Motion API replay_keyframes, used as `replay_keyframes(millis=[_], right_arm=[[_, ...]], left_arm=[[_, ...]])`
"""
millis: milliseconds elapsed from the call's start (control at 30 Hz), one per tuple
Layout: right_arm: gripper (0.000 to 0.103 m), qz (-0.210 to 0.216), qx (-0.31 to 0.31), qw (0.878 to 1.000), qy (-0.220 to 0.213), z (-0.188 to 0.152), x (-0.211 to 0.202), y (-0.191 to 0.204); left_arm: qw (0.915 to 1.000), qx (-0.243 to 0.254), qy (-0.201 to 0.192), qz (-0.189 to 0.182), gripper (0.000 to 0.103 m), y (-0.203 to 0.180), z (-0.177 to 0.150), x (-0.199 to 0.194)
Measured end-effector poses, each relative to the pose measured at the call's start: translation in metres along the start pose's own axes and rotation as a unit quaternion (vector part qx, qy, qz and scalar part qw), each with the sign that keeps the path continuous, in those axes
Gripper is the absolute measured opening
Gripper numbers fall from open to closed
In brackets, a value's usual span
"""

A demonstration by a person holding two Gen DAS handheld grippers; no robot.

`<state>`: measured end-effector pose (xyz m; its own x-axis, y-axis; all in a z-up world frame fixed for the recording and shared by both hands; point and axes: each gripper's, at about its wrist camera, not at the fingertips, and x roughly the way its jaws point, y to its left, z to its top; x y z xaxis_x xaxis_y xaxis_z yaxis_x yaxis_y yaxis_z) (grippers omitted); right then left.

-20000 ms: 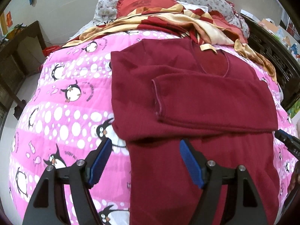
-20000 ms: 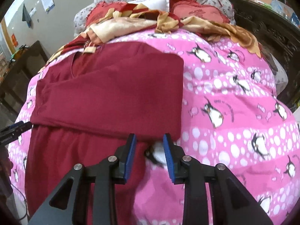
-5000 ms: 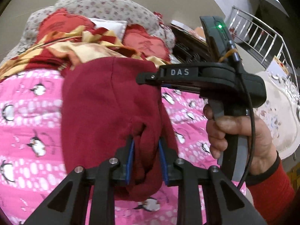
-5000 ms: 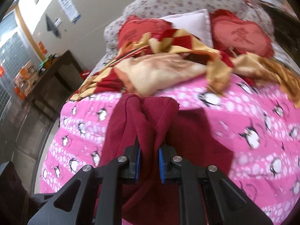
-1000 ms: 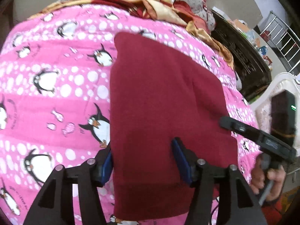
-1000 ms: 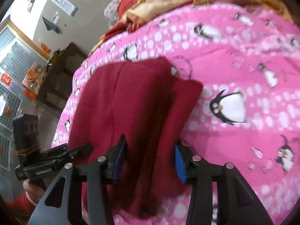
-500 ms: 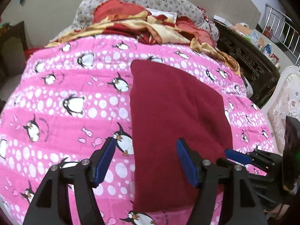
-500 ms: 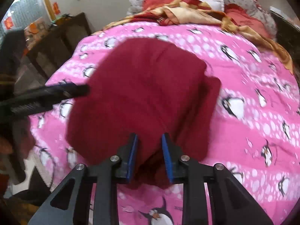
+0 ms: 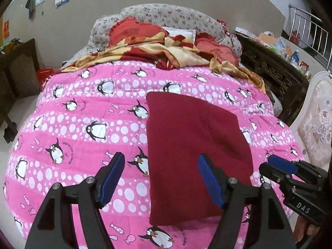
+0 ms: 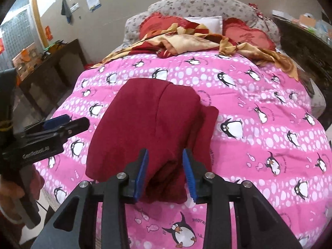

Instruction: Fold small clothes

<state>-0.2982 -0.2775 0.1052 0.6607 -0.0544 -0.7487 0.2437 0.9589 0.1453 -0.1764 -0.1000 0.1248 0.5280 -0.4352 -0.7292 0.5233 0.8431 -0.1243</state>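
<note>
I'm seeing the folded dark-red fleece garment lying flat on the pink penguin-print quilt of the bed, a neat rectangle with one layer sticking out on the side toward my right gripper.

Left gripper: jaws are opening, blue-padded fingers standing wide. The garment's near left edge is sitting in the gap between them, but neither pad is pressing on it. Nothing held.

Right gripper: jaws are opening too, narrower gap. Its fingers are flanking the near bunched edge of the garment; cloth is lying between the pads and I'm not seeing either one clamping it, so I'm reading it as released.

Each gripper is showing in the other's view, just off the garment's near corners. A hand is gripping the left handle. Beyond the fingers, a crumpled red-and-gold blanket is piled by the headboard.
</note>
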Motion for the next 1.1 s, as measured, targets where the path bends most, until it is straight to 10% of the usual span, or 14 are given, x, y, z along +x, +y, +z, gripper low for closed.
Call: replay_keyframes(millis=[1100], right_arm=[[0.055, -0.01, 0.038, 0.999, 0.003, 0.006, 0.006, 0.003]], left_arm=[[0.9996, 0.009, -0.026, 0.01, 0.077, -0.003, 0.004, -0.014]])
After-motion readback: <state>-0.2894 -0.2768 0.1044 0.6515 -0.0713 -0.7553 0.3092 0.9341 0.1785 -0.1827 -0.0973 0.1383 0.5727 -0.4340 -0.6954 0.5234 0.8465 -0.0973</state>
